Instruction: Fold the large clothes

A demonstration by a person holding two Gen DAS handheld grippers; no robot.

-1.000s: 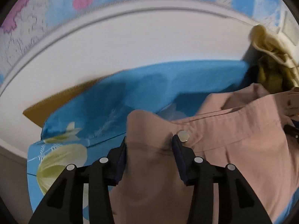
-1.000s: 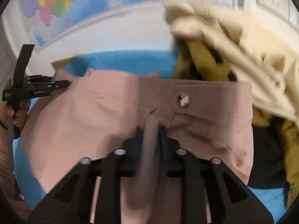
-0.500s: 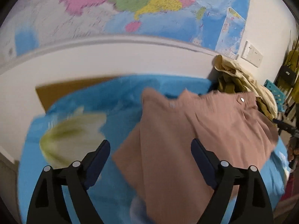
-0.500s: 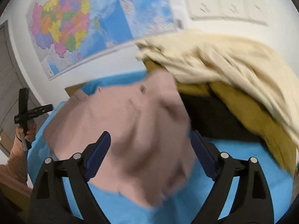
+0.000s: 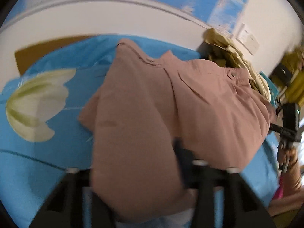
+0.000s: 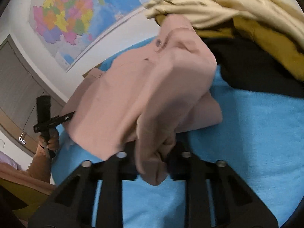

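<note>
Where a heap of cream, mustard and black clothes (image 6: 237,43) crowds the far side of the blue sheet (image 6: 247,133) below the wall map (image 6: 72,19), the pink garment (image 5: 161,98) lies rumpled across the sheet's middle. The left gripper (image 5: 136,163) and right gripper (image 6: 152,157), jaws just closing, each pinch a bunched fold of its near edge.

Blue flower-print sheet (image 5: 47,152) under pink garment (image 5: 152,114), clothes pile (image 6: 247,38) beside it.
</note>
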